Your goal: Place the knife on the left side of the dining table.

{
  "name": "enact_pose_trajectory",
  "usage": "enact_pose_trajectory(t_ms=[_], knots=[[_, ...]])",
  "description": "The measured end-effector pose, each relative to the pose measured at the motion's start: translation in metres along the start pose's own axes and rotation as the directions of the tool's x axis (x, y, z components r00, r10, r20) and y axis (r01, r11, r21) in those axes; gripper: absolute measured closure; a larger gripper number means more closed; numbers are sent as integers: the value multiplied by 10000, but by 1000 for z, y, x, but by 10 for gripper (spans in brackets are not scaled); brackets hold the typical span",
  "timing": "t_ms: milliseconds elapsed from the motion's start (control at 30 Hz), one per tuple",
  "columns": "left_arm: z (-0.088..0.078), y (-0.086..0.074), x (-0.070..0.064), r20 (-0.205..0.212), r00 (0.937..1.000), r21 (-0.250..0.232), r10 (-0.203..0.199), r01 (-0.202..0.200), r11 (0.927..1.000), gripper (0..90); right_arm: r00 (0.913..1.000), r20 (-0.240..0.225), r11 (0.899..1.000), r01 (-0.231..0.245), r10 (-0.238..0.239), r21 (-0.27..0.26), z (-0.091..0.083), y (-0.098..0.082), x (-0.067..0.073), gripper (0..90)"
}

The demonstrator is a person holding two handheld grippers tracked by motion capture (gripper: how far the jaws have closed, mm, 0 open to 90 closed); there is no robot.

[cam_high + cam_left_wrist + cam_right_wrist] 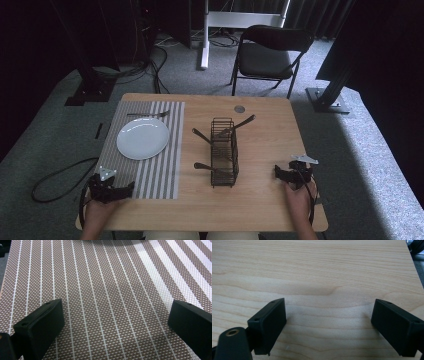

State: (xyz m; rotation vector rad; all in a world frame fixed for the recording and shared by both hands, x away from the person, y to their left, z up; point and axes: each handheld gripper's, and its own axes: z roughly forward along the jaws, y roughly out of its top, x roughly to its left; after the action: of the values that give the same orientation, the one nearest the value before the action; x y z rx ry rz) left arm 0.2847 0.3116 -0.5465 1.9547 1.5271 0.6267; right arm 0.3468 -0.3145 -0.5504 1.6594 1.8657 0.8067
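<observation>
At the near left I had the left gripper resting over the near edge of the striped placemat, its jaws spread wide with nothing between them but the mat's weave. Just beyond it sat the white plate, and a fork lay on the mat at the plate's far side. My worry there was that a low sweep toward the plate would catch the mat and drag plate and fork with it. In the middle of the table stood the wire cutlery caddy, with utensil handles sticking out to its left and far right; I judged that hooking one at an angle could tip the light caddy over. At the near right, the right gripper hung over bare wooden table, jaws equally wide and empty, well apart from the caddy.
</observation>
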Motion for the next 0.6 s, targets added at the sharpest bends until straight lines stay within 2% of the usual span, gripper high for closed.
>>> enact_pose_trajectory(t_ms=[333, 600], knots=[[-1, 2, 0, 57, 10000, 167, 43, -44, 9999, 10, 10000, 27, 10000, -30, 30, 4, 0, 0, 0, 119], [-3, 10, -15, 720, 9962, 337, 490, -516, 9981, 15, 10000, 40, 10000, -47, 47, 7, 0, 0, 0, 119]])
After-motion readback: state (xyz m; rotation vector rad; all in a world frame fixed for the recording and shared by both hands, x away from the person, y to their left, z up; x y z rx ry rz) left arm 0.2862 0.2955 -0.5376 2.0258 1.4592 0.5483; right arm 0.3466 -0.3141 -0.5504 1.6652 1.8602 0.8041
